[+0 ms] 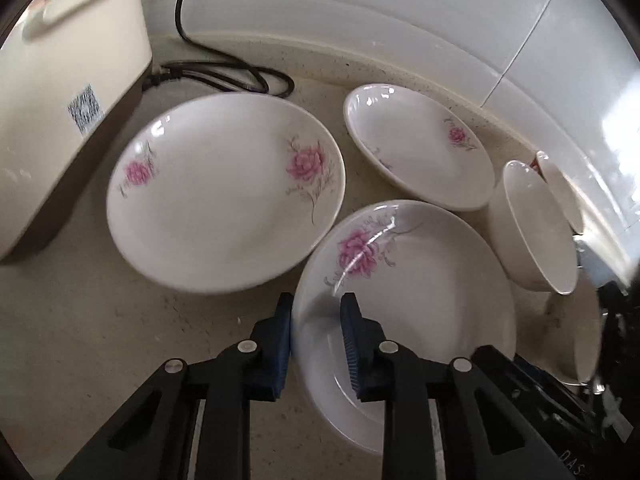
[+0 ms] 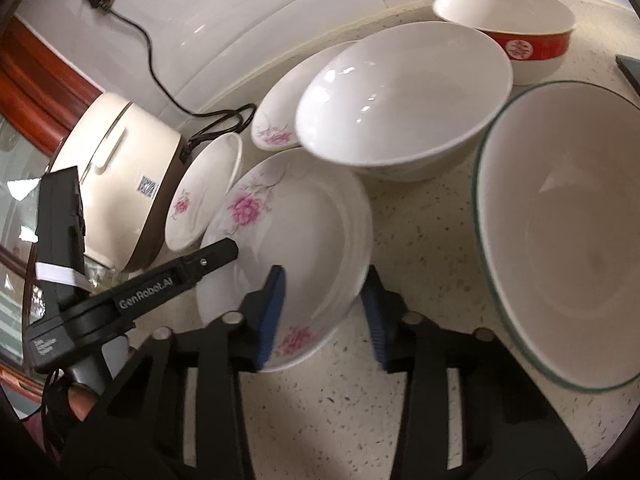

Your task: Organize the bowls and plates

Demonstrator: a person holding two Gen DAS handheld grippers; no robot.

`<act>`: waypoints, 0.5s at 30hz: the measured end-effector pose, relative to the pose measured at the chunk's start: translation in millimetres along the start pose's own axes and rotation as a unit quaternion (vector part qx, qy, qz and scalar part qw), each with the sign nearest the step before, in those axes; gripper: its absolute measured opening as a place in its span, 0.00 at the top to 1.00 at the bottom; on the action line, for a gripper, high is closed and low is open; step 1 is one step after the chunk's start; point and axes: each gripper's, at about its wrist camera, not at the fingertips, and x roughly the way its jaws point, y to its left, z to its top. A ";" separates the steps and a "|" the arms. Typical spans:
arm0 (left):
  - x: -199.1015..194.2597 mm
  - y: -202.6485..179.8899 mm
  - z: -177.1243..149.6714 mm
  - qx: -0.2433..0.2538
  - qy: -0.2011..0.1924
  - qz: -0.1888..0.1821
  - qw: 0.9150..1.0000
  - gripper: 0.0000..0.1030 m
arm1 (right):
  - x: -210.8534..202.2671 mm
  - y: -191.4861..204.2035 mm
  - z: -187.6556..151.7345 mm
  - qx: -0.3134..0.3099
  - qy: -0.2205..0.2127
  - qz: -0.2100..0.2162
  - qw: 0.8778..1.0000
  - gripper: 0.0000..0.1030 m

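Observation:
A flowered plate (image 1: pixel 400 280) (image 2: pixel 304 220) lies on the speckled counter, nearest to both grippers. My left gripper (image 1: pixel 317 300) is shut on its left rim, with one blue pad outside the edge and the other inside the dish. That gripper's finger (image 2: pixel 216 254) also shows at the plate's left side in the right wrist view. My right gripper (image 2: pixel 325 276) is shut on the opposite rim, again with one pad inside and one outside. A larger flowered plate (image 1: pixel 224 200) (image 2: pixel 204 200) and a smaller flowered dish (image 1: pixel 416 148) (image 2: pixel 280 120) lie behind.
A plain white bowl (image 1: pixel 536 232) (image 2: pixel 400 100) stands close behind the held plate, with a red-banded bowl (image 2: pixel 520 28) beyond it. A big green-rimmed bowl (image 2: pixel 560 220) fills the right. A cream rice cooker (image 1: pixel 60 100) (image 2: pixel 132 168) and its black cord (image 1: pixel 224 72) sit left by the tiled wall.

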 end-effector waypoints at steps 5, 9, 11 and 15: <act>-6.5 -8.4 -7.2 0.036 -0.013 0.015 0.999 0.85 | -6.8 -8.4 -4.0 0.001 -0.003 -0.012 1.000 0.83; -13.6 -10.0 -12.9 0.043 -0.019 0.020 0.999 0.89 | -12.7 -9.9 -9.3 0.002 -0.002 -0.016 1.000 0.83; -19.2 -9.0 -15.9 0.043 -0.022 0.020 0.999 0.90 | -17.3 -10.8 -13.0 0.000 -0.001 -0.014 1.000 0.83; -32.5 -6.1 -25.7 0.049 -0.031 0.004 0.998 0.99 | -27.7 -5.9 -17.5 -0.012 -0.007 -0.002 1.000 0.83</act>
